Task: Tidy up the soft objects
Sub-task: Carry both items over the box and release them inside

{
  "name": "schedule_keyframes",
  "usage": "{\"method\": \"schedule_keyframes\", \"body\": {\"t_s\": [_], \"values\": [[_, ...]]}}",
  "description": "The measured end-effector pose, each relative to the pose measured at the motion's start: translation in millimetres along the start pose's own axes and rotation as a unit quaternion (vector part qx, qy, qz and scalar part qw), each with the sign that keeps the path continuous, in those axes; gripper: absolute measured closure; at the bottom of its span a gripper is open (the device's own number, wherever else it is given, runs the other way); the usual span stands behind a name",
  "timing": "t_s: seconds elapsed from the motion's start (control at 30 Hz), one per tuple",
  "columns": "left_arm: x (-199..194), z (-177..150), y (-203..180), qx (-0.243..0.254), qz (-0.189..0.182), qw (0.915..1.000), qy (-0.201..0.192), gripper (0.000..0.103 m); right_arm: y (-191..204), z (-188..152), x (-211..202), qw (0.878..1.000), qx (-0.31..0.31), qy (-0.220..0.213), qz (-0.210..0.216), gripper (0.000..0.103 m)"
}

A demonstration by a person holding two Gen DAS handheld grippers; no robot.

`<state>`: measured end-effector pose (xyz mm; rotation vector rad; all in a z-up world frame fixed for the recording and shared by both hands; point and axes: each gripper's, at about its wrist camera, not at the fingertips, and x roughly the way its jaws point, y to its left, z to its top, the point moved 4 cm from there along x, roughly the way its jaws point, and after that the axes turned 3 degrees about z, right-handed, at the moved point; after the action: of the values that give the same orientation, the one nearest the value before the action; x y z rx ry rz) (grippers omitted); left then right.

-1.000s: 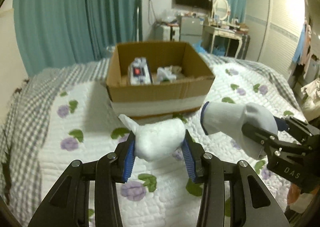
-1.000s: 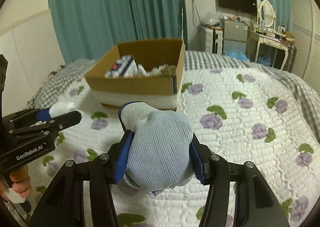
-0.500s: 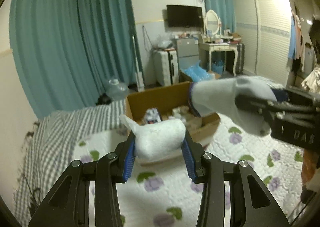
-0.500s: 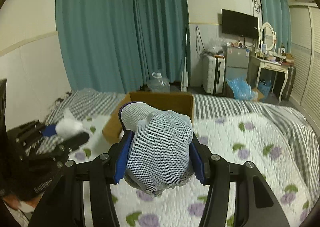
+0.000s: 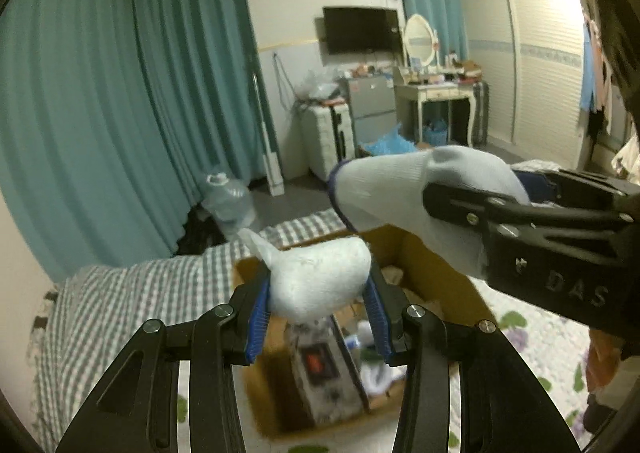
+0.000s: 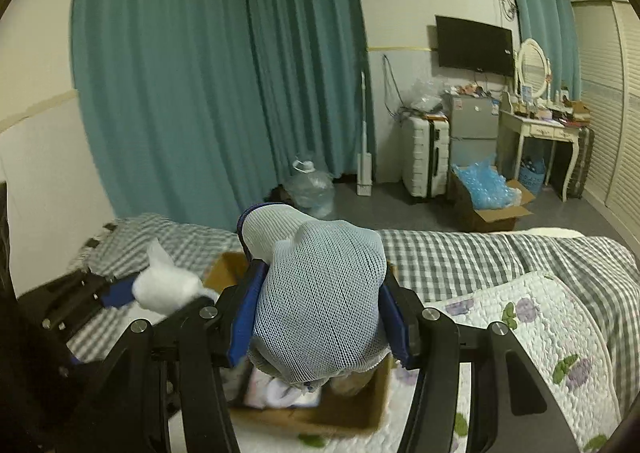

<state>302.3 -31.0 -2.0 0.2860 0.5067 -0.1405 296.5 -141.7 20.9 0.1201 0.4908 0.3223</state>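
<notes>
Far left there's teal curtains (image 5: 120,113) hanging in soft vertical folds, with a clear plastic water jug (image 5: 229,200) on the floor below them. The left gripper (image 5: 318,317) has its blue ribbed pads squeezed onto a white sock bundle (image 5: 318,279), a fuzzy, lumpy teardrop shape with a little twisted tail sticking up on the left. It's held in the air right above the cardboard box (image 5: 436,277), which sits on the bed (image 5: 120,293) with its grey gingham sheet and quilted floral cover.

Inside the box, from the left camera, you can see a flat packet with a red mark (image 5: 320,365) and some crumpled white soft stuff (image 5: 376,371) next to it, all pretty blurry.

Moving right, the right gripper (image 6: 318,319) is clamped on a pale blue sock bundle (image 6: 320,293), mesh-knit and rounded with a dark blue cuff edge poking out the top. It's also hovering over the box, just beside the white one. The box looks plain brown corrugated, open top.
</notes>
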Motion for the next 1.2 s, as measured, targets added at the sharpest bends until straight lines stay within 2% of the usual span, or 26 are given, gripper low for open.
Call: {"method": "schedule_keyframes", "body": {"t_s": [0.27, 0.43, 0.5, 0.53, 0.57, 0.6, 0.63, 0.7, 0.8, 0.9, 1.03, 1.17, 1.2], "values": [[80.1, -6.6, -3.8, 0.023, 0.02, 0.9979, 0.058, 0.061, -42.1, -24.7, 71.5, 0.998, 0.022, 0.049, -0.014, 0.049], [94.4, -14.4, -4.0, 0.013, 0.004, 0.9966, 0.081, 0.058, -51.5, -40.1, 90.9, 0.998, 0.043, 0.054, 0.007, 0.047], [93.9, -15.3, -6.2, 0.017, 0.012, 0.9963, 0.083, 0.056, -51.5, -40.1, 93.5, 0.998, 0.043, 0.048, 0.01, 0.046], [93.9, -15.8, -8.2, 0.019, 0.025, 0.9957, 0.087, 0.053, -51.4, -40.0, 94.2, 0.998, 0.045, 0.046, 0.013, 0.041], [94.5, -16.1, -8.0, 0.019, 0.042, 0.9947, 0.091, 0.043, -51.4, -39.2, 94.5, 0.998, 0.048, 0.044, 0.015, 0.036], [95.6, -16.0, -6.4, 0.016, 0.05, 0.9944, 0.092, 0.04, -50.7, -37.6, 93.4, 0.998, 0.051, 0.039, 0.023, 0.02], [92.0, -16.1, -6.3, 0.013, 0.055, 0.9941, 0.092, 0.04, -49.3, -34.8, 91.0, 0.998, 0.054, 0.032, 0.03, 0.012], [85.8, -17.1, -4.6, 0.008, 0.064, 0.9932, 0.097, 0.04, -48.7, -28.4, 80.2, 0.998, 0.059, 0.013, 0.015, 0.012], [64.8, -10.3, -1.3, -0.001, 0.067, 0.9937, 0.09, 0.04, -47.4, -16.8, 63.3, 0.998, 0.063, 0.009, 0.006, 0.012], [28.6, 6.6, 2.3, -0.002, 0.079, 0.9948, 0.065, 0.04, -45.1, -2.5, 32.6, 0.998, 0.063, -0.001, 0.001, 0.012], [-46.0, 40.5, 10.3, -0.013, 0.085, 0.9963, 0.008, 0.04, -36.2, 23.8, -26.5, 0.998, 0.055, -0.03, -0.012, 0.012], [-122.6, 68.9, 13.8, -0.016, 0.096, 0.9936, -0.057, 0.04, -18.0, 54.8, -100.3, 0.996, 0.033, -0.074, -0.023, 0.01], [-146.7, 74.7, 13.8, -0.017, 0.101, 0.9918, -0.077, 0.035, -14.6, 59.9, -114.9, 0.996, 0.028, -0.083, -0.023, 0.008]]}}
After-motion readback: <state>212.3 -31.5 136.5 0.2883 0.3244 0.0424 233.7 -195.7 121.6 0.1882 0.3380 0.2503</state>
